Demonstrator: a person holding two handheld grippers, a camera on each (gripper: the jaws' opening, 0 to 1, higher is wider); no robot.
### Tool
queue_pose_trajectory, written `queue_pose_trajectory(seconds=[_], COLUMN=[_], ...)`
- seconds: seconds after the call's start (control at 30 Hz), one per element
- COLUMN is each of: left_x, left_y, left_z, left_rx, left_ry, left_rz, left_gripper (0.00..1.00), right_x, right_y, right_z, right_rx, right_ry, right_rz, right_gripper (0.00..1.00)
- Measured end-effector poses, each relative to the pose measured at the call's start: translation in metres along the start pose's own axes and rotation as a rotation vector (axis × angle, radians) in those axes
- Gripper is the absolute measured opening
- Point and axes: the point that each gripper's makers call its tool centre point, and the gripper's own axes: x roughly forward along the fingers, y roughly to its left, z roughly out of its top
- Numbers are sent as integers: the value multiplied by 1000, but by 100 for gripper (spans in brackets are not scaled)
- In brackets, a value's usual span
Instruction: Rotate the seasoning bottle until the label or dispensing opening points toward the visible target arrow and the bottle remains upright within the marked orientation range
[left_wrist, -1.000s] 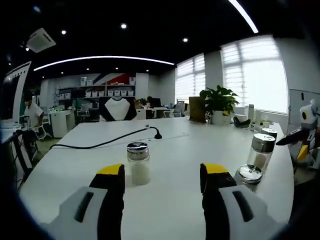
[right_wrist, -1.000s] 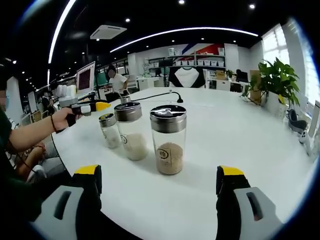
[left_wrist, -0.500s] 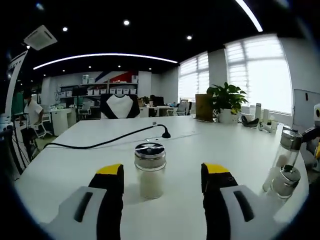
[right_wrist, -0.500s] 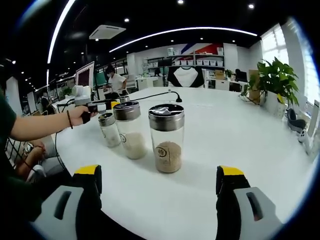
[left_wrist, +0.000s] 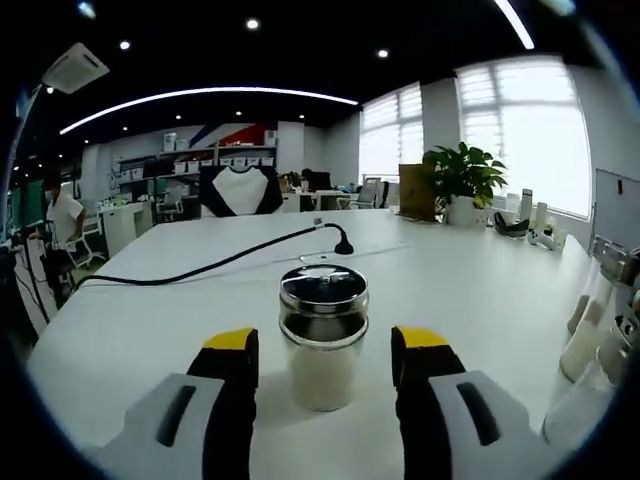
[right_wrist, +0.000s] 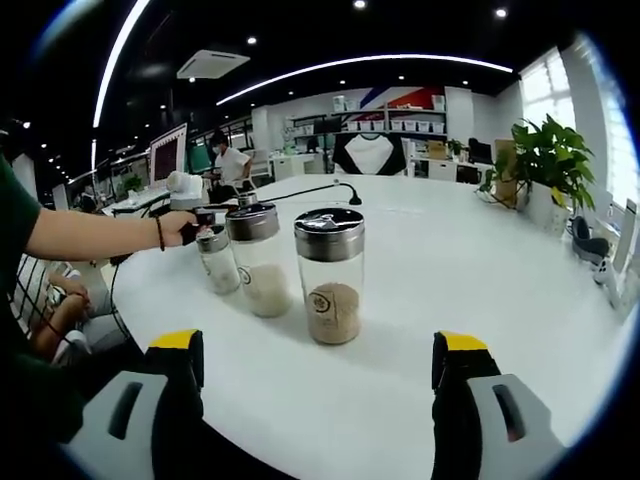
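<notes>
Left hand-held gripper (left_wrist: 325, 350): jaws spread wide, one on each side of the seasoning bottle, a gap showing on both sides; nothing gripped.
Seasoning bottle (left_wrist: 322, 335): upright on the table, between the left jaws; clear glass, white grains in the lower part, shiny metal cap; no label or arrow can be made out.
Right hand-held gripper (right_wrist: 318, 362): jaws wide apart, low over the table, holding nothing; the tall jar stands beyond the tips, clear of both.
Tall jar (right_wrist: 330, 274): upright beyond the right hand-held gripper; brown powder at the bottom, round label facing the camera, metal cap.
Middle jar (right_wrist: 259, 259): just left of the tall jar; pale contents, metal cap.
Small shaker (right_wrist: 216, 258): left of the middle jar, farther from the camera.
Hand (right_wrist: 183, 226): the person's left hand, behind the small shaker as seen from the right gripper view.
Table (left_wrist: 480, 290): white, wide.
Black cable (left_wrist: 210, 266): runs across the table behind the seasoning bottle.
Potted plant (left_wrist: 462, 183): far right of the seasoning bottle, at the table's edge by the windows.
</notes>
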Motion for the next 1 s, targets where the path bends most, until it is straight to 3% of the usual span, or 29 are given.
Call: queue_pose_trajectory(seconds=[0.1, 0.17, 0.3, 0.37, 0.73, 1.0], left_x=[2, 3, 4, 5, 5, 1], left_y=[0, -2, 1, 0, -1, -1], left_z=[-2, 0, -3, -4, -2, -3], left_rx=[-14, -64, -20, -26, -5, -5], left_ry=[13, -8, 15, 17, 3, 0], left_rz=[-8, -28, -17, -28, -41, -11], left_gripper=[53, 46, 43, 36, 35, 35], right_x=[0, 0, -1, -1, 0, -3], right_y=[0, -2, -4, -5, -4, -8], right_z=[2, 1, -5, -6, -4, -10], right_rx=[-1, -7, 10, 11, 15, 18], right_ry=[-7, -1, 7, 13, 5, 19], right_rz=[1, -8, -15, -19, -14, -24], right_gripper=[97, 97, 97, 97, 96, 96])
